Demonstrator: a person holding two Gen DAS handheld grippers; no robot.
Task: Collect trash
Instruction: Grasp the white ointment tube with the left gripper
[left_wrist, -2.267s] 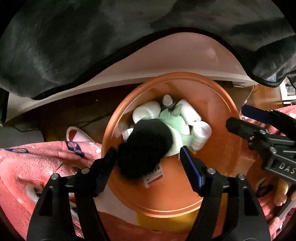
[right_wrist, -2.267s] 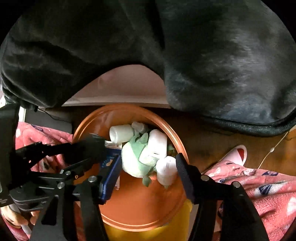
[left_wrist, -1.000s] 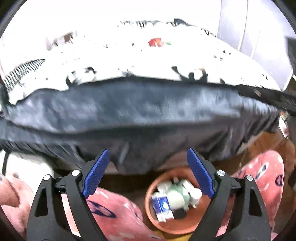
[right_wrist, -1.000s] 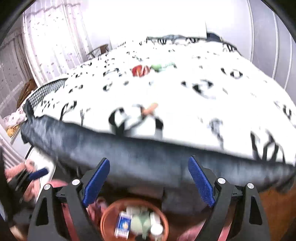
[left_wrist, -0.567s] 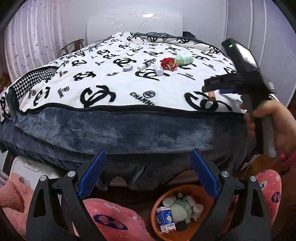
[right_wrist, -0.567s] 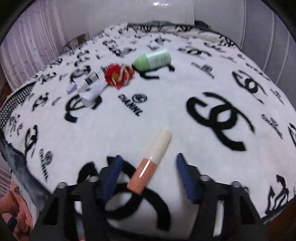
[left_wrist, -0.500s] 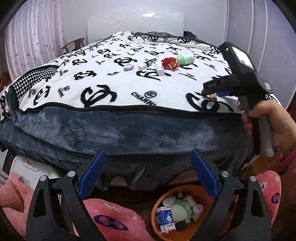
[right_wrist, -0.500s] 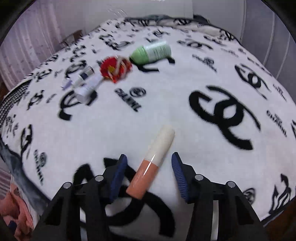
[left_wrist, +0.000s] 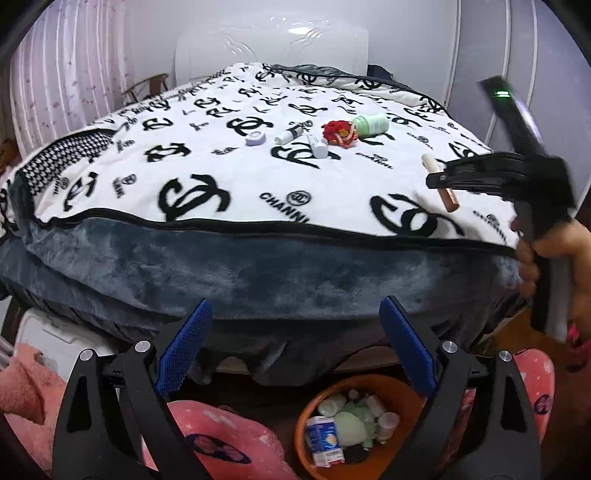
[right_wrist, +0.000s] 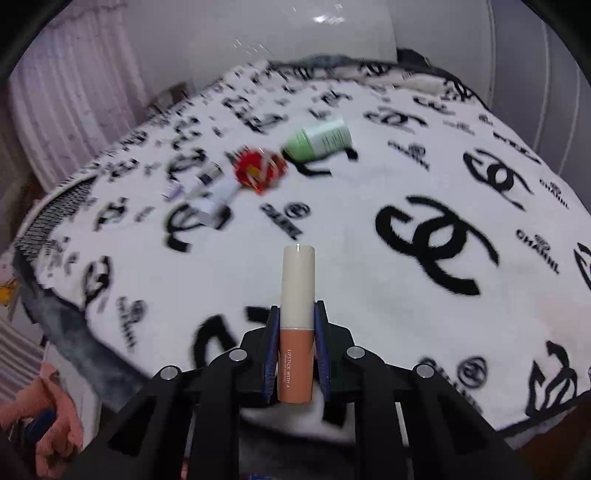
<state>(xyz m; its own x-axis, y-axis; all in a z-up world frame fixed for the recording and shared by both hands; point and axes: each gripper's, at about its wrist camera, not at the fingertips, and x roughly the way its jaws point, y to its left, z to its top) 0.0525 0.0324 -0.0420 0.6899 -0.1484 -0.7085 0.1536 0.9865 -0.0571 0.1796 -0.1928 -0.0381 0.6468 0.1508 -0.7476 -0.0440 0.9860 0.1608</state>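
Peach-and-cream lipstick tube (right_wrist: 297, 321) is sitting pinched in your right hand-held gripper (right_wrist: 295, 343); left hand-held gripper (left_wrist: 295, 350) is hanging spread. Slick plastic risking slipping before the orange bin (left_wrist: 406, 391).

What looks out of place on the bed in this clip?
Cosmetics litter the blanket: a green bottle on its side, a red bundle, two small tubes and a lilac jar. The right gripper is shut on the lipstick tube.
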